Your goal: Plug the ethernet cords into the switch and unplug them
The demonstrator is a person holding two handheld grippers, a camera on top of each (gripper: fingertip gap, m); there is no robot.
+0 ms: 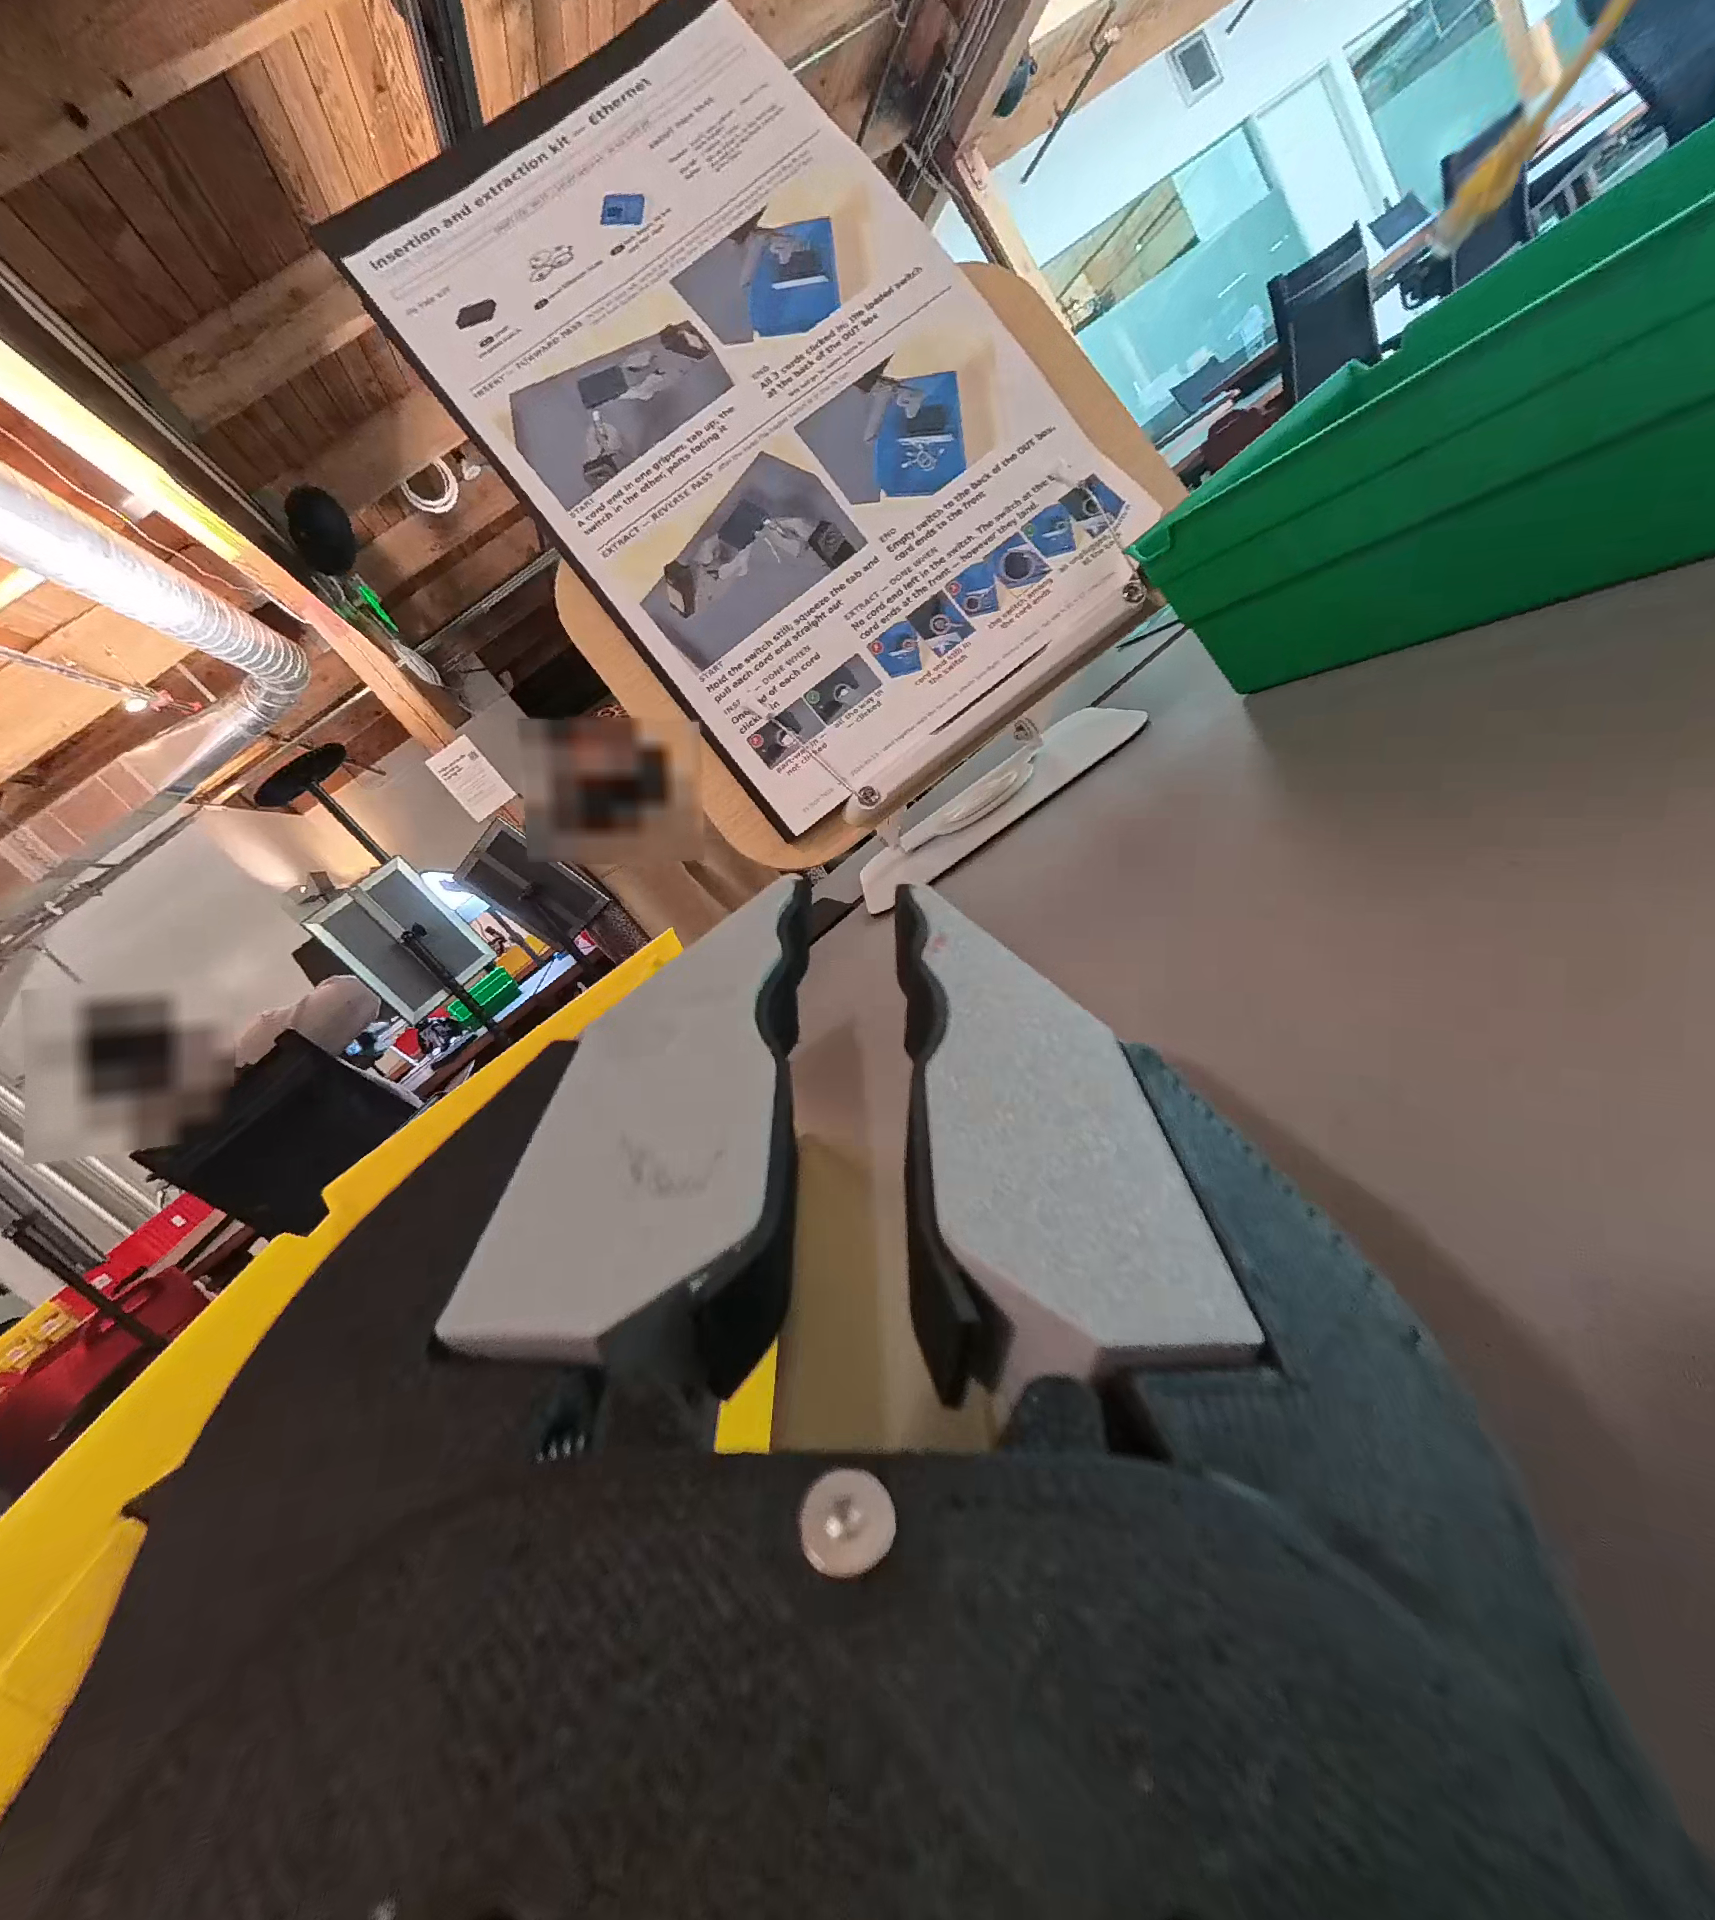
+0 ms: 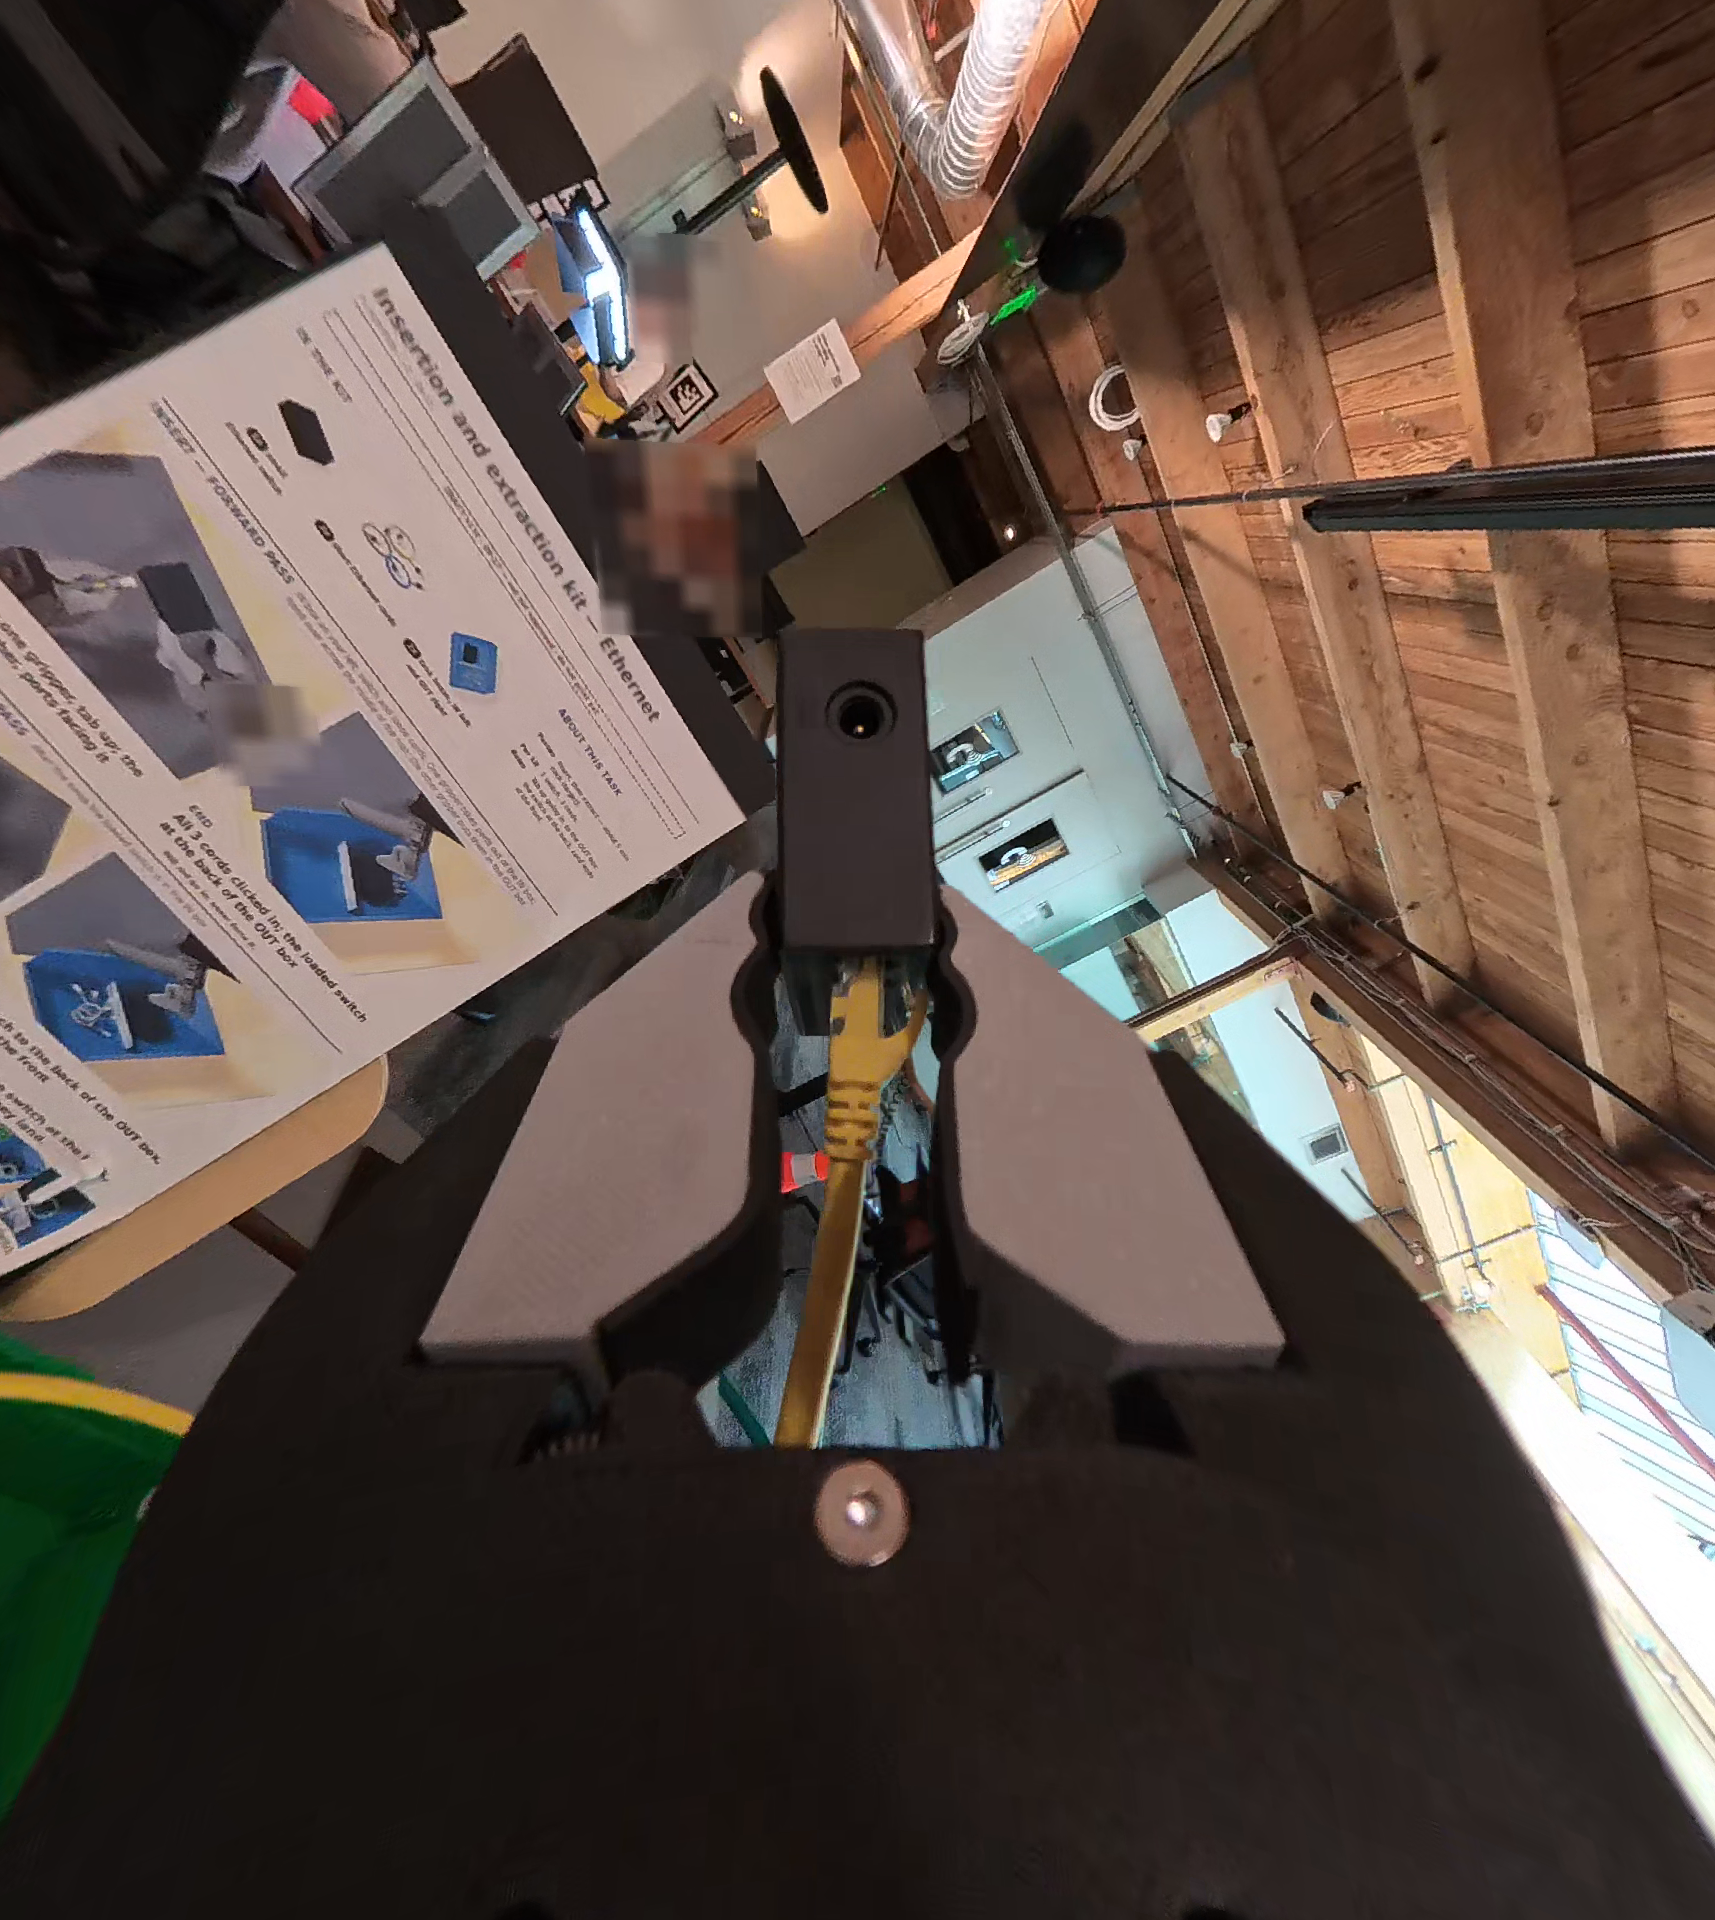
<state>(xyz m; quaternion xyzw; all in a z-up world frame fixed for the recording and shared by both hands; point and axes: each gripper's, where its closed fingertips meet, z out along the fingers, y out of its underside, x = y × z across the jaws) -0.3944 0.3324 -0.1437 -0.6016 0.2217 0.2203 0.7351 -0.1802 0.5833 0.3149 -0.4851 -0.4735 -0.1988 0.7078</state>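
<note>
A small black box-shaped switch (image 2: 853, 790) is held up in the air between the tips of the right tongs (image 2: 851, 971), its narrow end with a round socket facing the camera. A yellow cord (image 2: 837, 1174) is plugged into its near side, its ribbed boot and flat cable trailing back between the fingers.

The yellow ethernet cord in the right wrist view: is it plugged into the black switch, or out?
Plugged in. The yellow cord has its connector seated in the switch, held in the right gripper.
</note>
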